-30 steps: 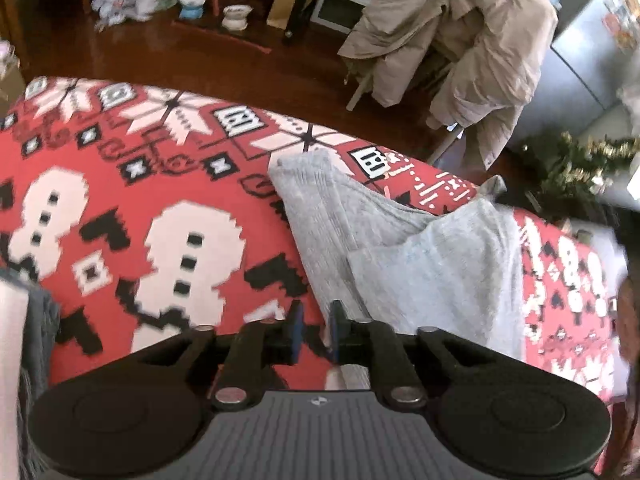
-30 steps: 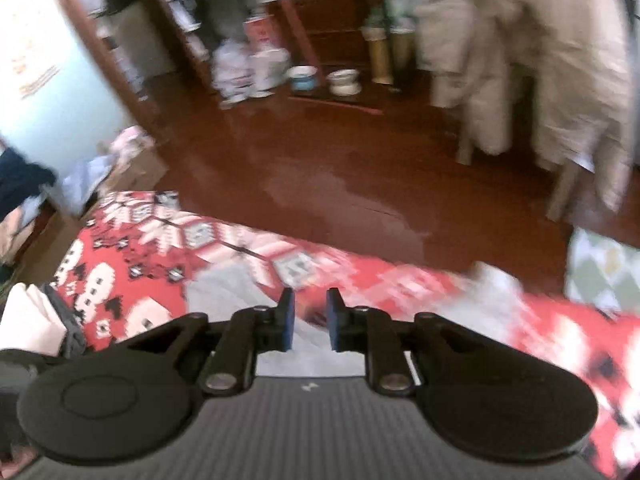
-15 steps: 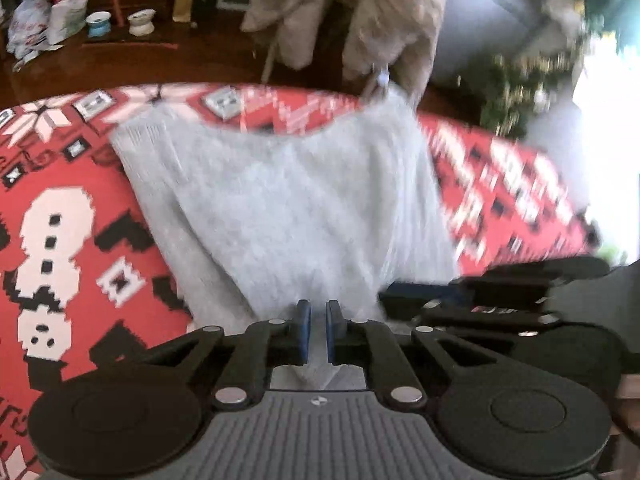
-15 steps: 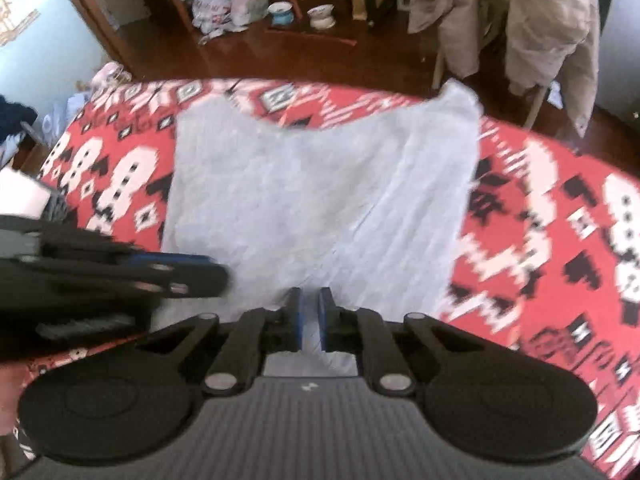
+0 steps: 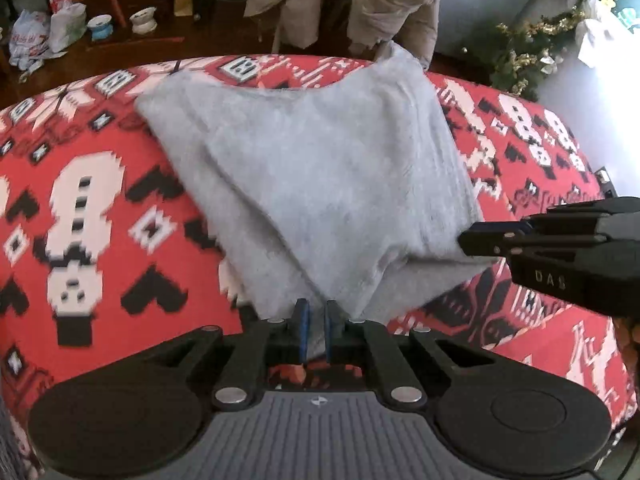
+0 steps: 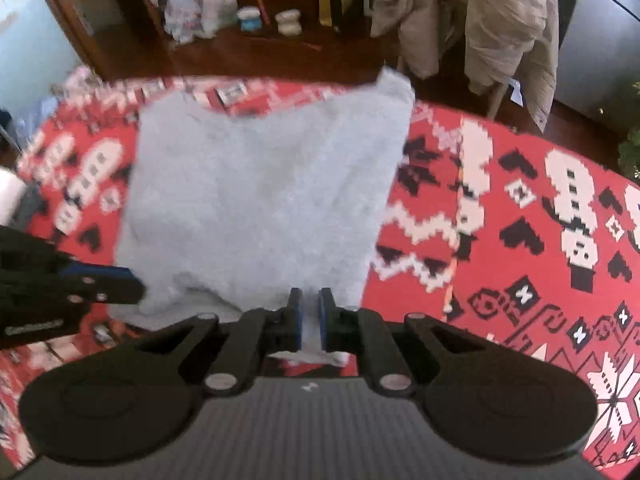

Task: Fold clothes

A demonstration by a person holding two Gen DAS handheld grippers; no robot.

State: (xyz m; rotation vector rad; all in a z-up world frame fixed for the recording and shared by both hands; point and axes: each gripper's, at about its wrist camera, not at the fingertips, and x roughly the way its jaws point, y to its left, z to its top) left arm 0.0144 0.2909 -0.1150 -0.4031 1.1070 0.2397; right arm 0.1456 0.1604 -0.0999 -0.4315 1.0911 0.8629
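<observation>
Lived-in home room, dark wooden floor (image 6: 256, 56), beige coats (image 6: 500, 20) draped over a far chair, pet bowls (image 5: 120, 26) far left, tinsel-trimmed Christmas tree (image 5: 532, 52) far right, red snowman-patterned cloth (image 5: 88, 208) near.

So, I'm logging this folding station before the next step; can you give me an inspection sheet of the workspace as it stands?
Surface: red patterned cover with white and black motifs, spread under the work.
Job's things: grey garment lying on the cover, its near edge lifted by both grippers.
Clutter: a white and grey cloth pile at the cover's far left edge.
Grippers: left gripper shut on the grey garment; right gripper shut on the same near edge, beside the left one.
Cables: nothing seen on the cover.
Surroundings: dark wood floor, beige coat hung over a chair, two small bowls, plastic bags, tinsel greenery.
</observation>
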